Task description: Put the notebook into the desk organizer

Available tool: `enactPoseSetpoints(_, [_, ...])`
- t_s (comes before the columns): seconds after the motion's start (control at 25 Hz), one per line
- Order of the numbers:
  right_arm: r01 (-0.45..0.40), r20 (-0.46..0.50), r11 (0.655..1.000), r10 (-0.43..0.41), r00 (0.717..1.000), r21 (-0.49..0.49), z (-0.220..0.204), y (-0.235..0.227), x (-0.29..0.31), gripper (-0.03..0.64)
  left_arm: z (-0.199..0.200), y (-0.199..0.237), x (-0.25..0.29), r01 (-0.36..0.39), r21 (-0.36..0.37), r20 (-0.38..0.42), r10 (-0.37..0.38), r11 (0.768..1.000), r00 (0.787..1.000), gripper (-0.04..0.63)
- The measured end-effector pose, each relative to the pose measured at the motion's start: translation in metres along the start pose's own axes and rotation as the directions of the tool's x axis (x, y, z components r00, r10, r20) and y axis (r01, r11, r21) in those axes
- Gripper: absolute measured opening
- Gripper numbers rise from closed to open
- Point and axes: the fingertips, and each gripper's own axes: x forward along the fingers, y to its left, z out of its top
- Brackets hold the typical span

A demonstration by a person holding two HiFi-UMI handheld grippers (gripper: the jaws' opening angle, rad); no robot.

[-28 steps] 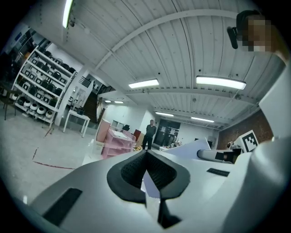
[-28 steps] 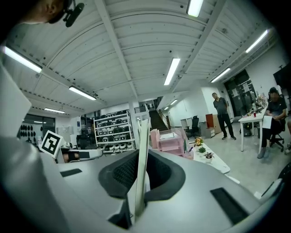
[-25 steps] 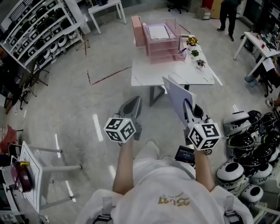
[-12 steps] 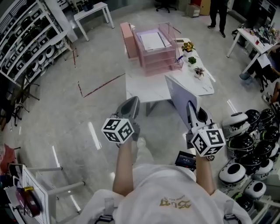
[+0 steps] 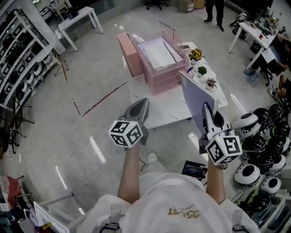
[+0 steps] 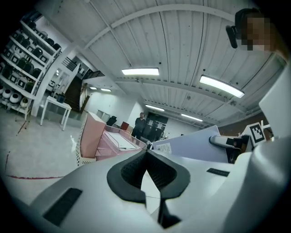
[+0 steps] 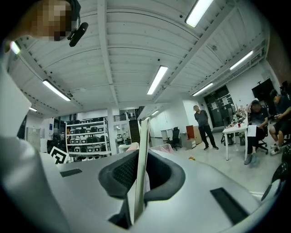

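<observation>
A pink desk organizer [image 5: 158,58] with stacked trays stands on a white table [image 5: 169,113] ahead of me; it also shows in the left gripper view [image 6: 114,142]. My right gripper [image 5: 206,109] is shut on the lower edge of a pale grey-blue notebook [image 5: 194,96], held upright over the table's right side. In the right gripper view the notebook's edge [image 7: 142,164] runs up between the pads. My left gripper [image 5: 142,104] hovers over the table's near left edge, shut and holding nothing. From the left gripper view the notebook [image 6: 193,146] appears to the right.
A tall pink box [image 5: 129,53] stands to the organizer's left. Small potted plants [image 5: 202,71] sit on the table's right side. Several helmets [image 5: 263,150] lie on the floor at right. Shelving [image 5: 20,68] lines the left. A person [image 5: 213,11] stands far back.
The table and organizer have come closer and now lie under both grippers. The right gripper keeps its hold on the notebook; the left stays shut.
</observation>
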Motion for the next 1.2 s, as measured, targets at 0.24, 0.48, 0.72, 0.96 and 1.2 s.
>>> enactPoseSetpoints(0.24, [0.044, 0.067, 0.999, -0.043, 0.997, -0.005, 0.017, 0.015, 0.034, 0.043, 0.016, 0.038, 0.024, 0.054, 0.002, -0.027, -0.054, 0.999, 0.998, 0.015])
enactPoseSetpoints(0.48, [0.071, 0.096, 0.997, -0.071, 0.993, 0.003, 0.022, 0.019, 0.062, 0.043, 0.027, 0.058, 0.042, 0.104, 0.01, -0.042, -0.103, 0.995, 0.994, 0.015])
enactPoseSetpoints(0.72, [0.061, 0.146, 0.998, -0.064, 0.987, 0.03, 0.037, 0.029, 0.075, 0.043, 0.035, 0.072, 0.047, 0.135, 0.024, -0.053, -0.134, 0.99, 0.99, 0.015])
enactPoseSetpoints(0.96, [0.037, 0.176, 0.999, -0.042, 0.983, 0.032, 0.05, 0.024, 0.093, 0.043, 0.038, 0.079, 0.061, 0.136, 0.02, -0.058, -0.134, 0.991, 0.989, 0.015])
enactPoseSetpoints(1.2, [-0.009, 0.2, 0.999, 0.001, 0.98, 0.042, 0.061, 0.012, 0.116, 0.043, 0.045, 0.086, 0.083, 0.114, 0.03, -0.044, -0.113, 0.993, 0.993, 0.015])
